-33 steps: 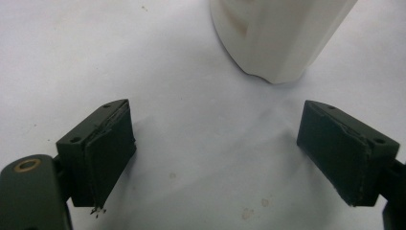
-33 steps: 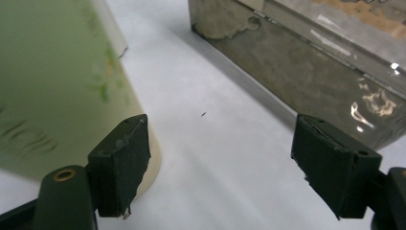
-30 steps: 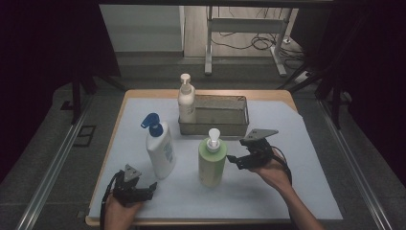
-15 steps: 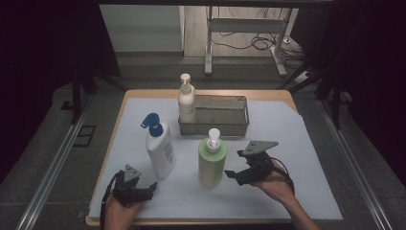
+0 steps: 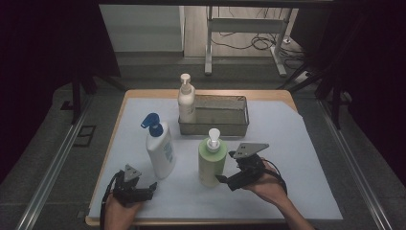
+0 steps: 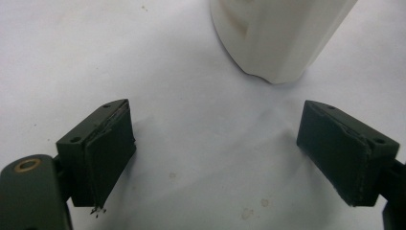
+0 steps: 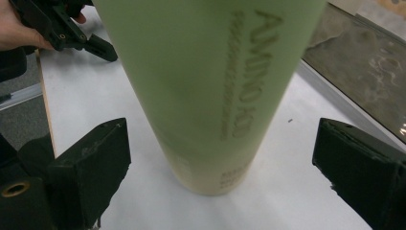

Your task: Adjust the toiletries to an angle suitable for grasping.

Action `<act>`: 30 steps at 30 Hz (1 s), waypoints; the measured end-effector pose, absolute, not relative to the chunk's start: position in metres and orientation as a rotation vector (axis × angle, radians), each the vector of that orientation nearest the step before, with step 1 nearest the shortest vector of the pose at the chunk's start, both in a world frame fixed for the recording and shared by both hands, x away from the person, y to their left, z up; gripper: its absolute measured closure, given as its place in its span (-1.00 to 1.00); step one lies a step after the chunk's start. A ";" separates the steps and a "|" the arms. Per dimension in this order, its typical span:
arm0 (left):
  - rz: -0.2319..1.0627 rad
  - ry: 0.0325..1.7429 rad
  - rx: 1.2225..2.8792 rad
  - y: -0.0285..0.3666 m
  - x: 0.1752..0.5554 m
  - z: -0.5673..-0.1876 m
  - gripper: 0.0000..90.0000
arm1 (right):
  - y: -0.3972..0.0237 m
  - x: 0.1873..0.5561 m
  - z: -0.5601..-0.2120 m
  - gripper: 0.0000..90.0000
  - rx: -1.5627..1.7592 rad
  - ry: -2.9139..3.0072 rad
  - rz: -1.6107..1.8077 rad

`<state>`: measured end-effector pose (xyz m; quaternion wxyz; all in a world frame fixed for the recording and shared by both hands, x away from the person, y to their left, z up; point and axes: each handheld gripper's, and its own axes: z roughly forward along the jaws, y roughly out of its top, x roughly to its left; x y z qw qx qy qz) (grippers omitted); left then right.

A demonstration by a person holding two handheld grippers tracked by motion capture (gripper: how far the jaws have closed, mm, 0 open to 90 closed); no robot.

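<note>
Leftmost, at the near edge of the table [image 5: 119,103], the left gripper [image 5: 143,190] sits low on the white sheet [image 5: 287,143] in the person's left hand [image 5: 122,211]; its own view shows its jaws spread wide with only bare sheet between them, and the rounded base of the white bottle [image 6: 280,33] stands ahead of them, apart from both pads. On the high view that white bottle, with its blue pump [image 5: 152,123], stands upright just beyond the left gripper. Next comes the green bottle [image 5: 211,160], upright on the sheet with a white pump, near the front wall of the metal tray [image 5: 215,127]; a cream pump bottle [image 5: 186,100] stands at the tray's left end. Right of the green bottle, the right gripper [image 5: 225,180] points toward its lower body. Its jaws have just been opening, and in the right gripper view the green bottle stands between them with a clear gap to each pad, so nothing is gripped. The right hand [image 5: 268,187] holds that gripper from behind.
</note>
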<state>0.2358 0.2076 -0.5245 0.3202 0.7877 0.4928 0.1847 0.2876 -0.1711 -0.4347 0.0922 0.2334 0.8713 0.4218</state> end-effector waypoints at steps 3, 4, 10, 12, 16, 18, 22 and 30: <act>0.485 1.295 2.070 0.208 0.236 -0.524 -0.72 | -0.166 0.288 -0.433 -0.91 0.683 2.586 1.253; 0.485 1.295 2.070 0.208 0.236 -0.524 -0.72 | -0.164 0.288 -0.433 -0.92 0.681 2.586 1.249; 0.485 1.295 2.070 0.208 0.236 -0.525 -0.72 | -0.154 0.291 -0.432 -0.96 0.676 2.572 1.235; 0.485 1.295 2.070 0.208 0.236 -0.524 -0.72 | -0.151 0.293 -0.432 -0.96 0.681 2.569 1.234; 0.484 1.296 2.070 0.208 0.236 -0.524 -0.72 | -0.144 0.297 -0.433 -0.97 0.688 2.564 1.238; 0.484 1.297 2.069 0.208 0.236 -0.524 -0.72 | -0.142 0.298 -0.434 -0.96 0.695 2.566 1.246; 0.484 1.297 2.070 0.208 0.236 -0.524 -0.72 | -0.137 0.300 -0.434 -0.94 0.691 2.559 1.263; 0.484 1.297 2.069 0.207 0.236 -0.524 -0.72 | -0.130 0.300 -0.433 -0.77 0.675 2.536 1.280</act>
